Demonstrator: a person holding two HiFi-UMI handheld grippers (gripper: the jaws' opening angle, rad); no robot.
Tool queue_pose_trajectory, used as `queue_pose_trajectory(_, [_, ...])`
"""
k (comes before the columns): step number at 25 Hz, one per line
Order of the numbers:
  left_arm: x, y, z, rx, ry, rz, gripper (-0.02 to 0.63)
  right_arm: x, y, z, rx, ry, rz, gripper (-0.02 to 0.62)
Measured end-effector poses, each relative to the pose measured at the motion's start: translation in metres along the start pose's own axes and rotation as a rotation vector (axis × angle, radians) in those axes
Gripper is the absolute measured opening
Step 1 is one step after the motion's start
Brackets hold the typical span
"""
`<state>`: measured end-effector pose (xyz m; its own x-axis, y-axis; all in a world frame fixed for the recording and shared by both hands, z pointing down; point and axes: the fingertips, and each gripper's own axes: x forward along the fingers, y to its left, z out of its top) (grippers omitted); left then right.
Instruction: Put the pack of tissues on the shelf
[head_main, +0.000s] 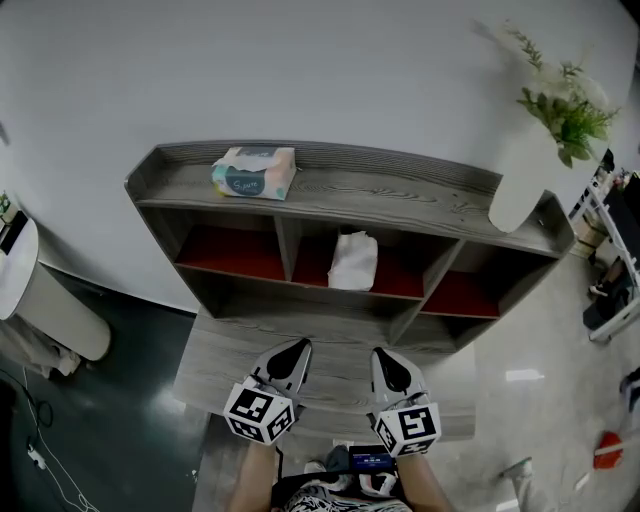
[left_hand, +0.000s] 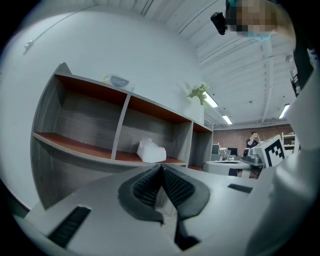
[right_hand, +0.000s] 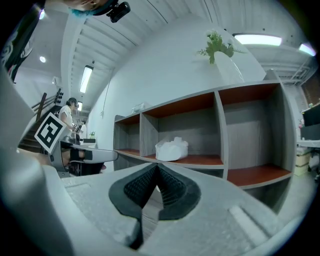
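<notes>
Head view: white soft pack of tissues (head_main: 353, 261) lies in mid compartment of grey wooden shelf (head_main: 340, 195), by board's front edge; left gripper (head_main: 302, 346) & right gripper (head_main: 380, 353) low, apart from it.
Left gripper view: jaws pressed together, empty.
Right gripper view: same.

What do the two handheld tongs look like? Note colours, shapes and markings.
Both the left tongs and right tongs are pale grey, tapering to a point, with black ribbed pads inside. Each carries a white cube printed with black square markers.
</notes>
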<state>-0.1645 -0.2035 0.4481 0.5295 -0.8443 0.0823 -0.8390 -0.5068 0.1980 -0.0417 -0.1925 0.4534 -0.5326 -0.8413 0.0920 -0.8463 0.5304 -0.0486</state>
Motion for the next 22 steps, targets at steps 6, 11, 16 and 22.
queue_pose_trajectory(6, [0.0021,0.0025,0.0039,-0.083,-0.021,-0.023,0.008,-0.0023,-0.0031,0.0010,0.001,0.000,-0.016,0.005])
queue_pose_trajectory(11, [0.0040,0.0042,0.0039,-0.123,-0.029,-0.030,0.006,-0.0040,-0.0072,0.0009,0.000,-0.001,-0.030,0.005])
queue_pose_trajectory(16, [0.0044,0.0066,0.0048,-0.112,-0.031,-0.016,0.006,-0.0035,-0.0094,0.0003,-0.001,-0.003,-0.036,0.005])
queue_pose_trajectory(22, [0.0032,0.0101,0.0054,-0.090,-0.022,-0.002,0.006,-0.0031,-0.0091,0.0017,0.001,-0.004,-0.038,0.005])
